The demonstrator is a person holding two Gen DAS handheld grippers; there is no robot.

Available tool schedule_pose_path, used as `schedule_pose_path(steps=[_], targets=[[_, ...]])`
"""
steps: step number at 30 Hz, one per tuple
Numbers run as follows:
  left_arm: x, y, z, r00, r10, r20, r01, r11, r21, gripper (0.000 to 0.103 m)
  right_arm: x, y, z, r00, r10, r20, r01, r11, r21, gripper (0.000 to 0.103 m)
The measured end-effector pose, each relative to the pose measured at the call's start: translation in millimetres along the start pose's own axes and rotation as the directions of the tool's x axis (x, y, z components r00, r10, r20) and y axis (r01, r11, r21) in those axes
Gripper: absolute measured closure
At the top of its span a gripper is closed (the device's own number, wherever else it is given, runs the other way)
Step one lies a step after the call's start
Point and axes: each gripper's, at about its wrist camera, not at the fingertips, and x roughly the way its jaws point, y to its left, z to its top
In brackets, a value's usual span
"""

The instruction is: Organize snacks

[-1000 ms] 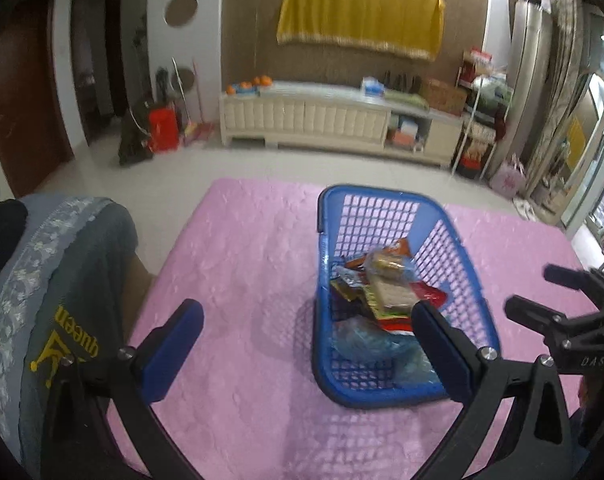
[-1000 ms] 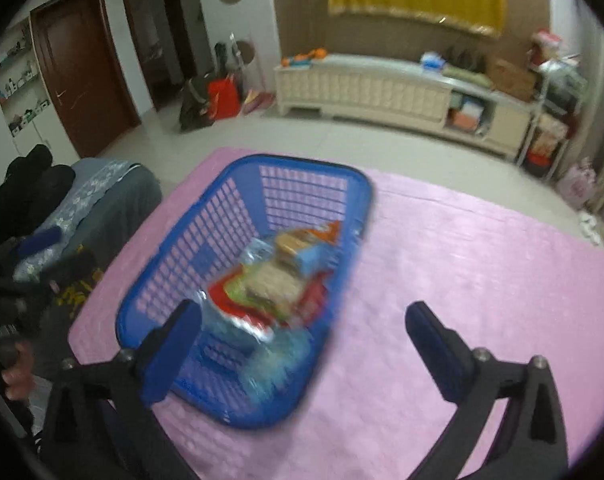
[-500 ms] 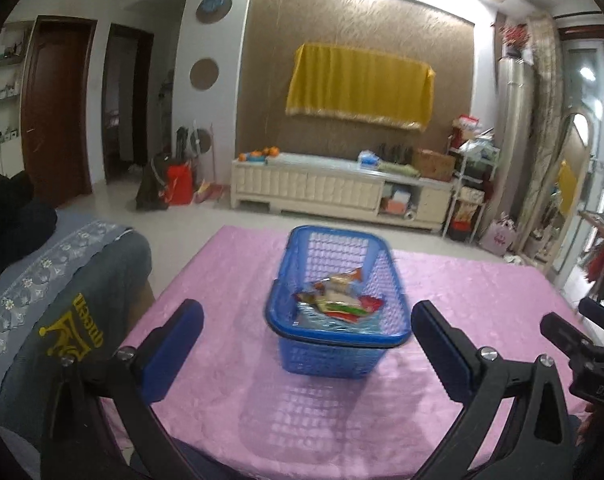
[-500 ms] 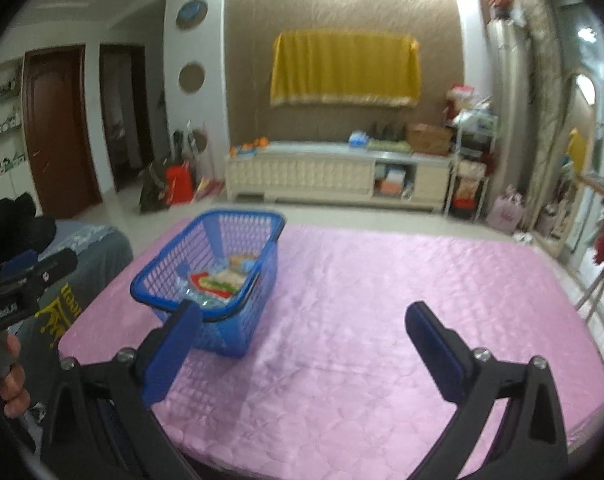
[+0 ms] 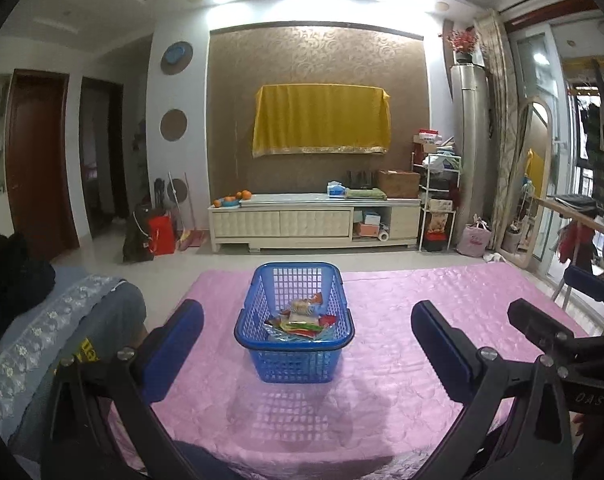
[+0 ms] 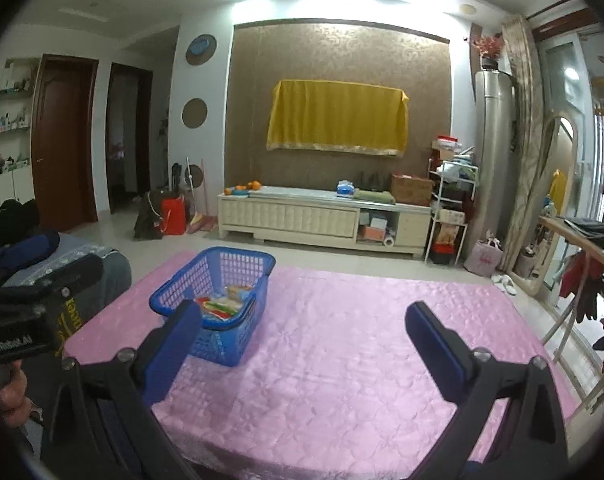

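- The left gripper [image 5: 306, 334] is hovering low over the near edge of the pink cloth [image 5: 421, 300], its blue fingers [image 5: 174, 340] standing wide apart with nothing between them.
- One blue basket [image 5: 294, 322] is sitting on the cloth straight ahead of that gripper, well short of the fingers; it is looking like light, stiff plastic mesh, and the thick rim seems the safest place to pinch.
- The snack packets [image 5: 300, 320] are lying heaped inside the basket; I cannot count them, perhaps five or six. They are probably thin, crinkly and slippery, best taken by a sealed edge.
- The right gripper [image 6: 303, 334] is pointing at bare cloth right of the basket, spread open and empty too.
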Motion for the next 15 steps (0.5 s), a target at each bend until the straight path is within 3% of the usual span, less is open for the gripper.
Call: schedule_pose_path(steps=[15], targets=[[-15, -11, -12, 0.999, -0.031, -0.010, 0.031, 0.999, 0.016, 0.000, -15, -1, -6, 1.000, 0.006, 0.007, -0.007, 0.999, 0.044, 0.000]])
